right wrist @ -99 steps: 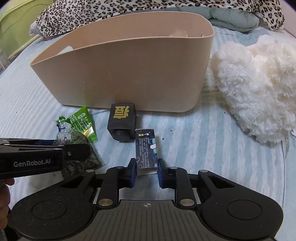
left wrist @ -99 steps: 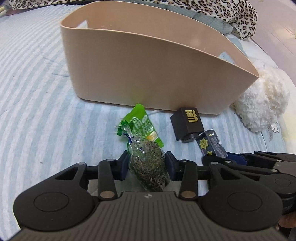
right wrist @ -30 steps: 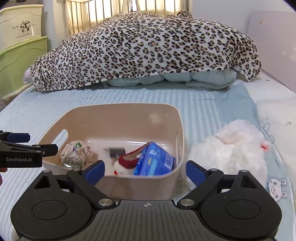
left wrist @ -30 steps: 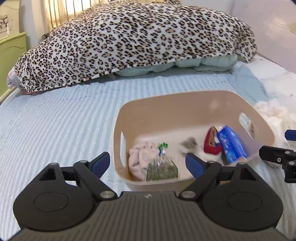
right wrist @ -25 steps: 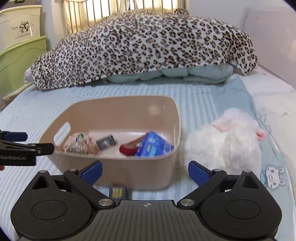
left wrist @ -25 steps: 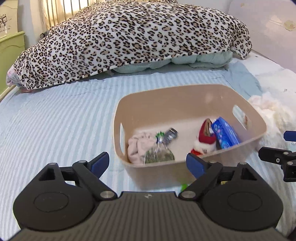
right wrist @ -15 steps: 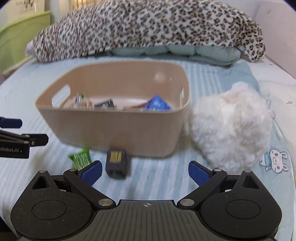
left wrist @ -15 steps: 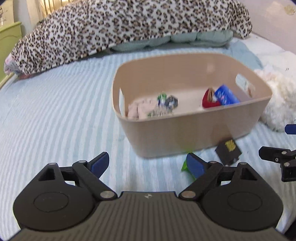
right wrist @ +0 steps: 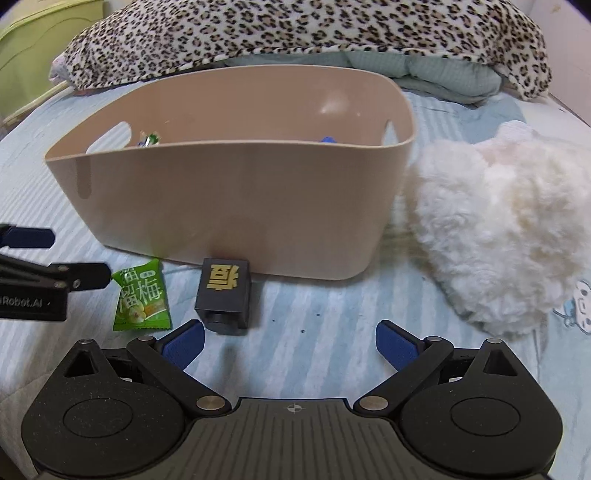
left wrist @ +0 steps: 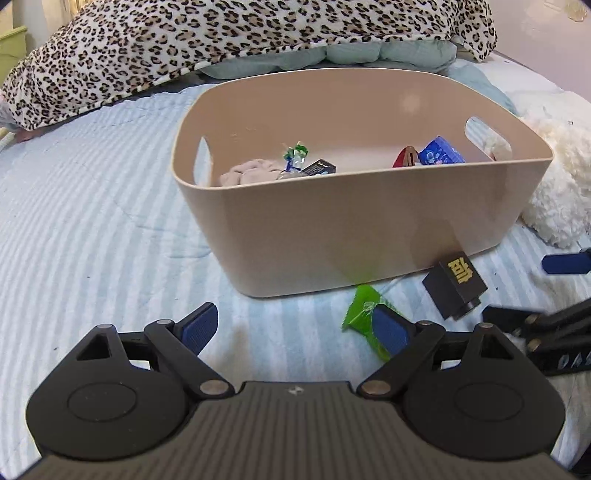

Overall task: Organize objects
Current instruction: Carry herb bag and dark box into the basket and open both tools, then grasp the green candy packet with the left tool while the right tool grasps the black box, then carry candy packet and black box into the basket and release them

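A beige basket (left wrist: 332, 236) (right wrist: 229, 206) stands on the striped bed. Inside it lie a pink cloth (left wrist: 247, 175), a clear herb bag (left wrist: 293, 157), a small dark box (left wrist: 319, 168), a red item (left wrist: 406, 157) and a blue pack (left wrist: 439, 155). In front of the basket lie a green snack packet (left wrist: 362, 310) (right wrist: 142, 297) and a black cube with a gold character (left wrist: 454, 284) (right wrist: 223, 290). My left gripper (left wrist: 295, 328) is open and empty, its right pad over the packet. My right gripper (right wrist: 290, 345) is open and empty, just right of the cube.
A white fluffy plush (right wrist: 498, 236) (left wrist: 557, 184) lies right of the basket. A leopard-print blanket (left wrist: 221, 40) (right wrist: 295, 29) is heaped behind it. A green cabinet (right wrist: 33, 37) stands at the far left.
Both grippers, shut on the herb bag and small box 3.3 s ago, now are open and empty, those items in the basket. Both have dropped down toward the packet and cube.
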